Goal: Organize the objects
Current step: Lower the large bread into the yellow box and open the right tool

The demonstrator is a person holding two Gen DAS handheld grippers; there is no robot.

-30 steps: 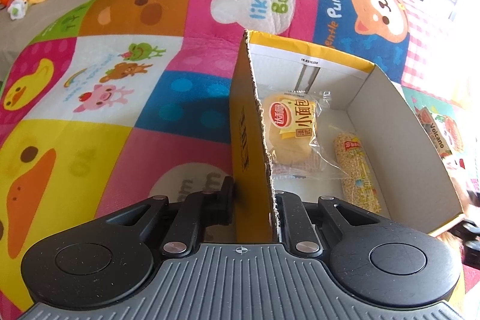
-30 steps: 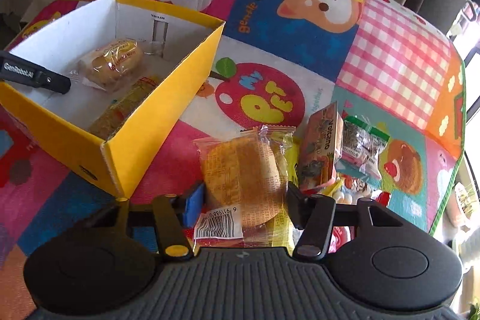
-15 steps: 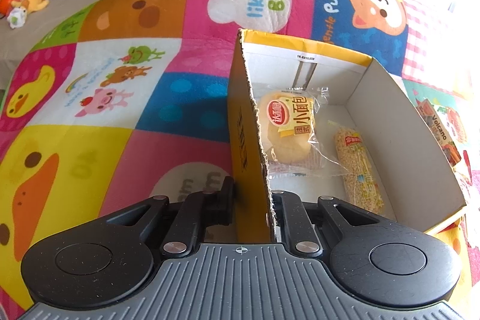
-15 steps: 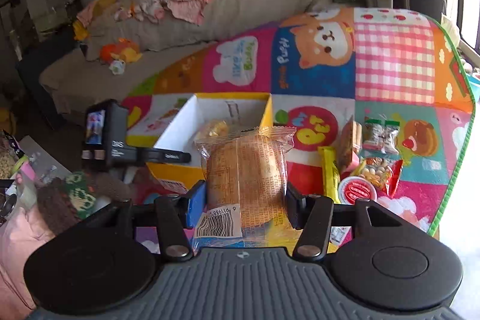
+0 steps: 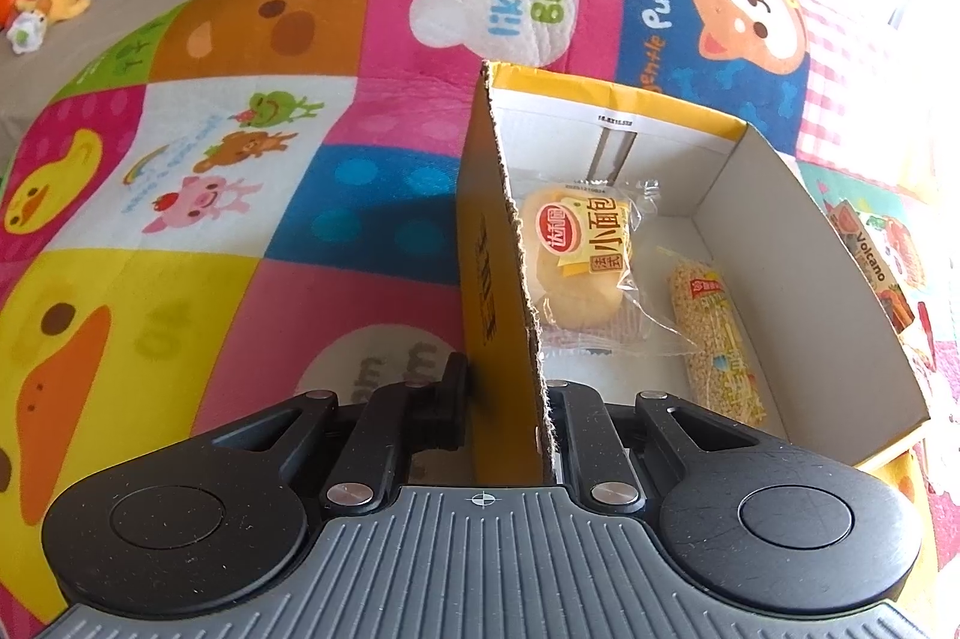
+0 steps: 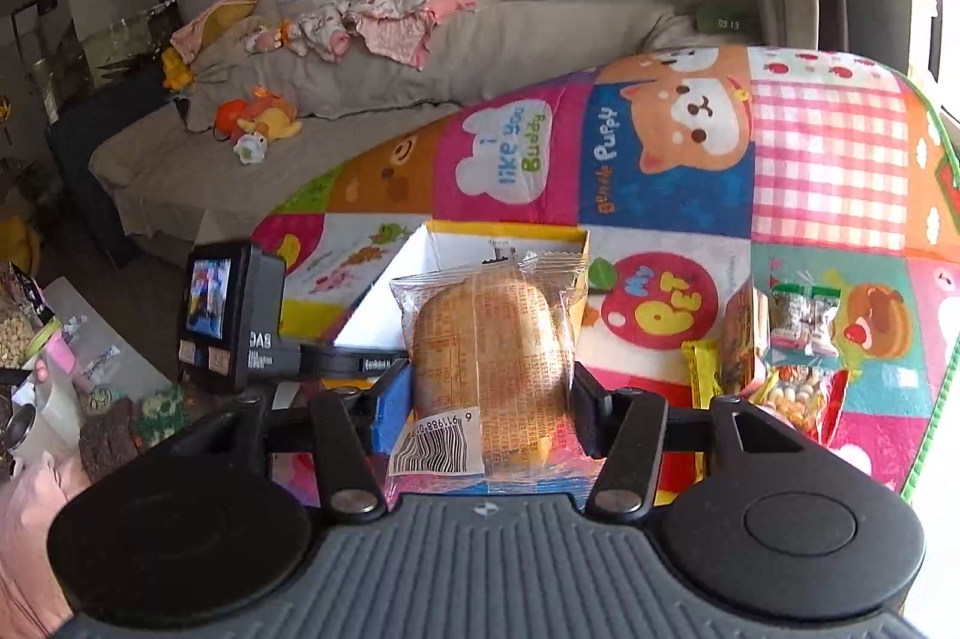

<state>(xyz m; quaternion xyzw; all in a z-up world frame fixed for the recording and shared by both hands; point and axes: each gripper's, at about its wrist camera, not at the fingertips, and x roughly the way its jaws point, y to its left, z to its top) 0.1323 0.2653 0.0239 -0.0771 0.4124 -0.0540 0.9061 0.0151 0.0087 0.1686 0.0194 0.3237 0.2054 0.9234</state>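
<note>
A yellow cardboard box point(image 5: 774, 243) with a white inside sits on the colourful play mat point(image 5: 252, 111). My left gripper point(image 5: 510, 399) is shut on the box's near left wall. Inside lie a wrapped small bun point(image 5: 579, 261) and a long grain bar point(image 5: 717, 339). In the right wrist view my right gripper point(image 6: 489, 399) is shut on a wrapped round bread point(image 6: 489, 345), held up in the air in front of the box point(image 6: 420, 279). The left gripper point(image 6: 336, 360), with its camera, shows at that box's left side.
More snack packs point(image 6: 780, 351) lie in a heap on the mat right of the box, among them a Volcano pack point(image 5: 882, 255). A grey sofa point(image 6: 360, 99) with toys and clothes stands behind the mat. Cups and clutter point(image 6: 42, 381) sit at the far left.
My right gripper has risen with the wrapped bread and tipped up, so the view now takes in the sofa and wall. The left gripper keeps its hold on the box wall.
</note>
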